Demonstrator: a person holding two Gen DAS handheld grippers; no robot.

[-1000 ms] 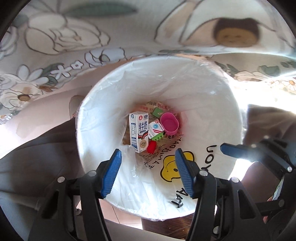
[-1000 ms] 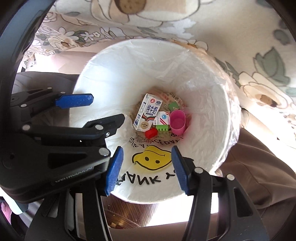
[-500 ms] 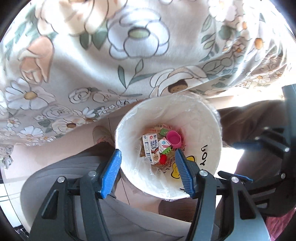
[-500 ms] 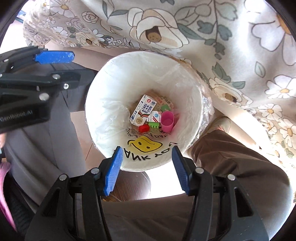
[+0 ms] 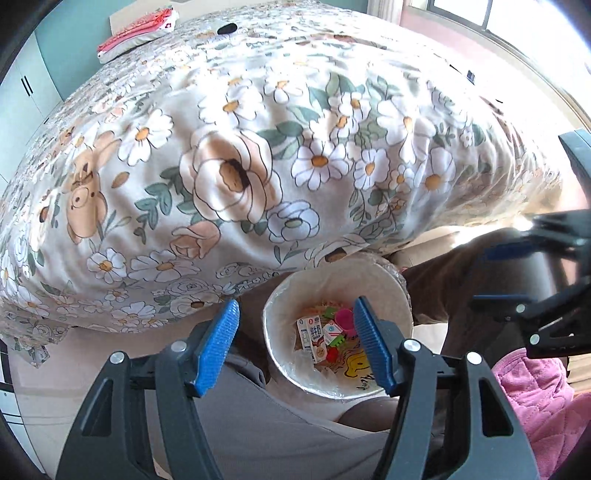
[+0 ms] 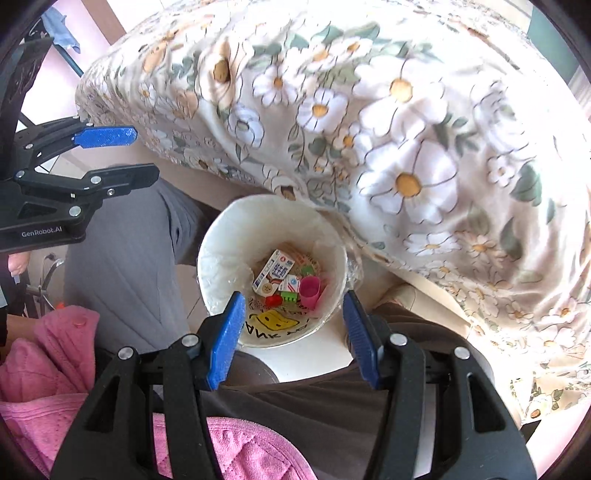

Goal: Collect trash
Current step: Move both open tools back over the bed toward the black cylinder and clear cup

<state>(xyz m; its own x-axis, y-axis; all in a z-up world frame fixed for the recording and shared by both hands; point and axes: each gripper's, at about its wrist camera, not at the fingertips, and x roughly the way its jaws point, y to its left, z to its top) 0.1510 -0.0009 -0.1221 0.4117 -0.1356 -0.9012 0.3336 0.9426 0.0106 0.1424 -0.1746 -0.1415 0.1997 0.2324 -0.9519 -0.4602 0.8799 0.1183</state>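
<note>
A white trash bin [image 5: 388,291] with a clear liner stands on the floor beside the bed; it also shows in the right wrist view [image 6: 221,258]. Inside lie a milk carton [image 5: 312,338] [image 6: 272,272], a pink cup [image 5: 344,318] [image 6: 309,291], a red cap [image 5: 331,355] [image 6: 272,300] and small green pieces [image 6: 289,295]. My left gripper [image 5: 297,345] is open and empty, high above the bin. My right gripper [image 6: 293,334] is open and empty, also high above it. The left gripper shows at the left of the right wrist view [image 6: 110,155].
A bed with a floral cover [image 5: 258,147] [image 6: 406,129] fills the space behind the bin. The person's grey and brown trouser legs [image 6: 125,266] flank the bin. A pink quilted garment [image 6: 55,369] is at the near side. A folded red-white cloth [image 5: 136,33] lies on the bed's far end.
Both grippers have risen well away from the bin, which now looks much smaller. More of the bed has come into view. Both grippers stay open and empty.
</note>
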